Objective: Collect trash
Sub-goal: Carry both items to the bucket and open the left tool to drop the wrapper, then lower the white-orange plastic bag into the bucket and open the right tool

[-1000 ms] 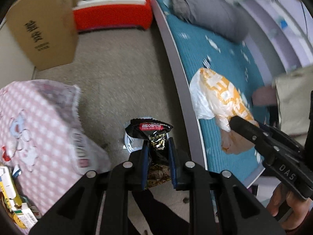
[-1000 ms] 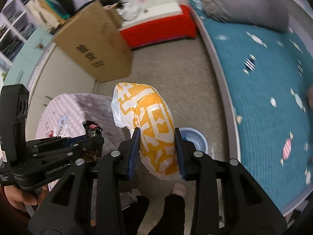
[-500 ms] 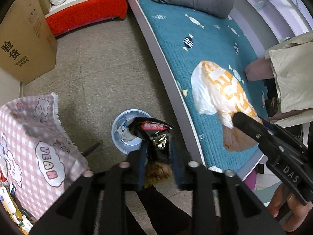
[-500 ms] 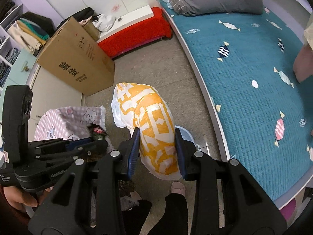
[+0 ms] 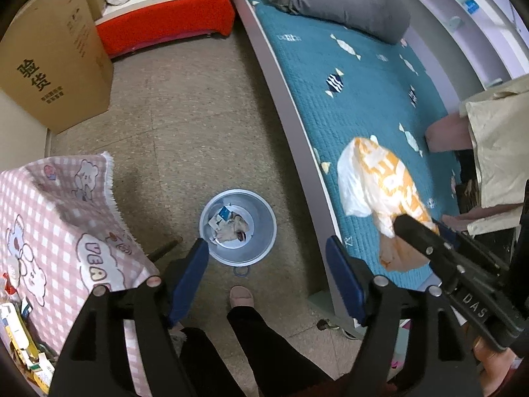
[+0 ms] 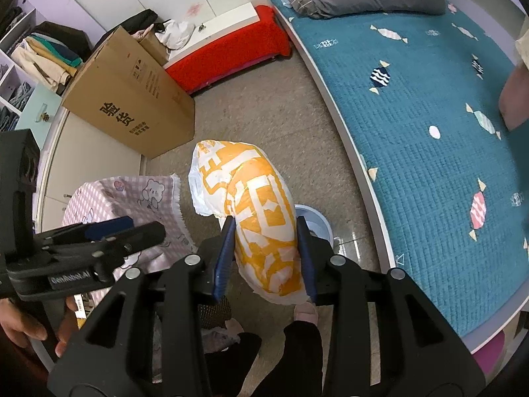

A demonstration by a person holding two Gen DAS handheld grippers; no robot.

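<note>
A round blue-grey trash bin (image 5: 261,236) stands on the floor with paper scraps (image 5: 229,228) inside. My left gripper (image 5: 267,268) is open and empty, held high above the bin. My right gripper (image 6: 266,254) is shut on an orange-and-white plastic bag (image 6: 254,211) and holds it in the air. The bag also shows in the left wrist view (image 5: 380,185), in front of the bed. In the right wrist view the bag hides most of the bin (image 6: 314,221). The black snack wrapper is not visible.
A teal quilted bed (image 5: 357,76) with a grey pillow (image 5: 340,0) runs along the right. A pink checked cloth (image 5: 56,218) covers a table at left. A cardboard box (image 5: 49,63) and a red bench (image 5: 165,23) stand farther back. The person's foot (image 5: 241,297) is beside the bin.
My left gripper has opened and the black snack wrapper it held has left it. The left gripper has risen above the bin. The right gripper still holds the orange bag.
</note>
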